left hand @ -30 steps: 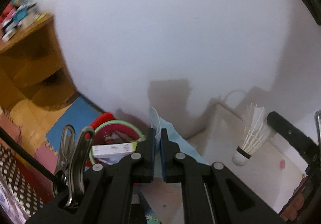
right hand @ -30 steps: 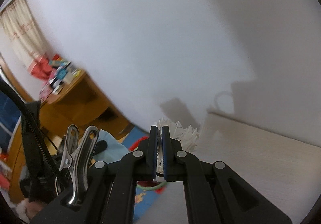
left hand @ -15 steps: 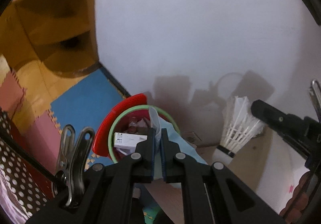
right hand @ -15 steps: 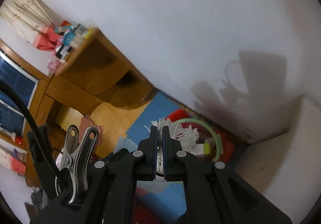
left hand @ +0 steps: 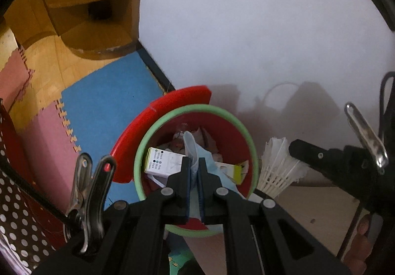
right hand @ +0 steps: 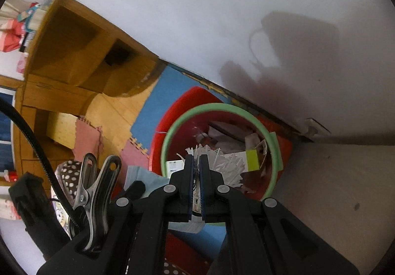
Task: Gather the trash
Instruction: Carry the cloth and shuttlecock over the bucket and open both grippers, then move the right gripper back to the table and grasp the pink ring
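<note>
A red bin (left hand: 229, 137) with a green rim sits low in the center of the frame, on blue (left hand: 103, 100) and pink foam floor mats against a white wall (left hand: 246, 23). A wooden shelf (left hand: 93, 11) fills the upper left. The left gripper (left hand: 194, 171) is clenched on a blue mask (left hand: 195, 151) over the bin. The right gripper (right hand: 196, 174) pinches a white shuttlecock (right hand: 227, 164) above the trash-filled bin.

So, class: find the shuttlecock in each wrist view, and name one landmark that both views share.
Left wrist view: shuttlecock at right of centre, beside the red bin, held by the other hand-held gripper.
Right wrist view: shuttlecock at centre, feathers fanning past the pads, over the bin.
Shared landmark: the bin's green rim.
</note>
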Available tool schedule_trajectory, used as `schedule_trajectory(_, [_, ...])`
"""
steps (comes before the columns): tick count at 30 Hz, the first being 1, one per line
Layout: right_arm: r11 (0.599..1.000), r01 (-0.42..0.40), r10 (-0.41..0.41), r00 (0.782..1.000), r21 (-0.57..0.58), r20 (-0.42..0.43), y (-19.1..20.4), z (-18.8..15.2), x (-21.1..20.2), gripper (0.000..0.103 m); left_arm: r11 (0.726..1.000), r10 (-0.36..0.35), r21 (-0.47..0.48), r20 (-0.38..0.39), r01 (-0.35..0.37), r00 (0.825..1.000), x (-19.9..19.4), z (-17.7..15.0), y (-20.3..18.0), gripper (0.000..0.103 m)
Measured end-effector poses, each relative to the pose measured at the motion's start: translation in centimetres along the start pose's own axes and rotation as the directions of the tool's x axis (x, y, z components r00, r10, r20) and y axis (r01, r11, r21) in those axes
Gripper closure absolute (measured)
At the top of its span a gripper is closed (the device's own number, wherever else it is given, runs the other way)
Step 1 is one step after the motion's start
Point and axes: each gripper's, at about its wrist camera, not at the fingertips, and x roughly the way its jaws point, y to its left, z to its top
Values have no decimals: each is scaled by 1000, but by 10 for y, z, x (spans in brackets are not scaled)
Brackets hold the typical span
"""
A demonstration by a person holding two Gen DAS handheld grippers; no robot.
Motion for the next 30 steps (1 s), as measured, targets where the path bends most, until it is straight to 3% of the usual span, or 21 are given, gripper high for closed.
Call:
schedule_trajectory(11, [996,91,-91,985,-6,-149,-28,2,63,98,998,57,-13,-49,-57,997,56,-11,15,98])
schedule_trajectory(20, [998,60,-63,980,-24,-190,-36,-8,75,95,994,107,-12,-64,-108,992,68,-12,22,97])
schedule_trajectory(22, [998,51,-54,982,-20,-183,-38,-9,77,87,994,109,-20,-71,-111,992,69,-12,25,93])
schedule_trajectory(24, [999,36,-36,981,-1,-191,-41,-10,77,71,993,114,-27,-73,-116,991,69,-11,26,89])
schedule_trajectory(25, [999,31,-28,980,9,-199,-42,-10,79,67,992,122,-30,-79,-125,989,69,-11,27,81])
schedule_trajectory(28, [999,40,-37,978,11,-204,-41,-12,77,39,989,136,-41,-87,-140,987,63,-9,29,56])
schedule_trajectory(29, [999,47,-45,979,4,-199,-41,-14,74,30,988,143,-40,-82,-146,986,59,-9,29,51])
schedule_trajectory(30, [998,55,-55,980,-9,-189,-38,-14,70,28,988,150,-36,-78,-153,986,55,-8,28,49])
